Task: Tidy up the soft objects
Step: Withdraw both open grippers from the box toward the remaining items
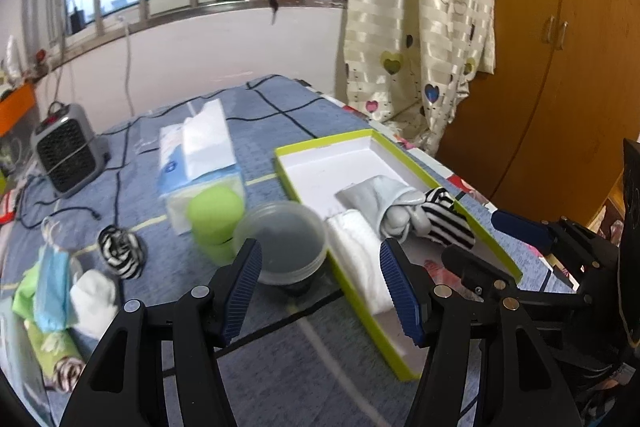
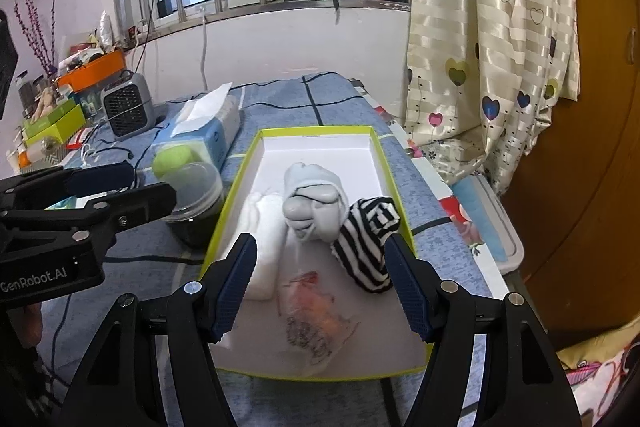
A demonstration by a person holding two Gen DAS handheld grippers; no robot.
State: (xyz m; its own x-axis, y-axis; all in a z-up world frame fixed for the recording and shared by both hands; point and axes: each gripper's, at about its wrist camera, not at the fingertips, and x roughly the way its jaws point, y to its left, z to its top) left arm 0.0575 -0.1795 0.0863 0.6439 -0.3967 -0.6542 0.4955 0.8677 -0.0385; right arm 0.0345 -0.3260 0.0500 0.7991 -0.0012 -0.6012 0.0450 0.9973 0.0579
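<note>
A shallow white box with a lime-green rim (image 1: 304,199) (image 2: 230,203) lies on the blue bedcover. In it sit a grey sock bundle (image 1: 394,205) (image 2: 314,205), a black-and-white striped sock roll (image 1: 448,221) (image 2: 366,245), a white folded sock (image 1: 360,259) (image 2: 266,243) and a thin clear packet (image 2: 316,311). My left gripper (image 1: 320,291) is open and empty, above the box's left rim. My right gripper (image 2: 320,287) is open and empty, above the box's near half. A second striped sock roll (image 1: 122,251), a white sock (image 1: 96,301) and blue and green cloths (image 1: 48,291) lie loose at the left.
A clear plastic tub (image 1: 286,243) (image 2: 196,201) and green round containers (image 1: 216,217) stand left of the box. A tissue pack (image 1: 198,155) (image 2: 208,131) and small grey heater (image 1: 66,147) (image 2: 128,105) with cables lie farther back. A curtain (image 2: 492,43) and wooden wardrobe (image 1: 560,47) are to the right.
</note>
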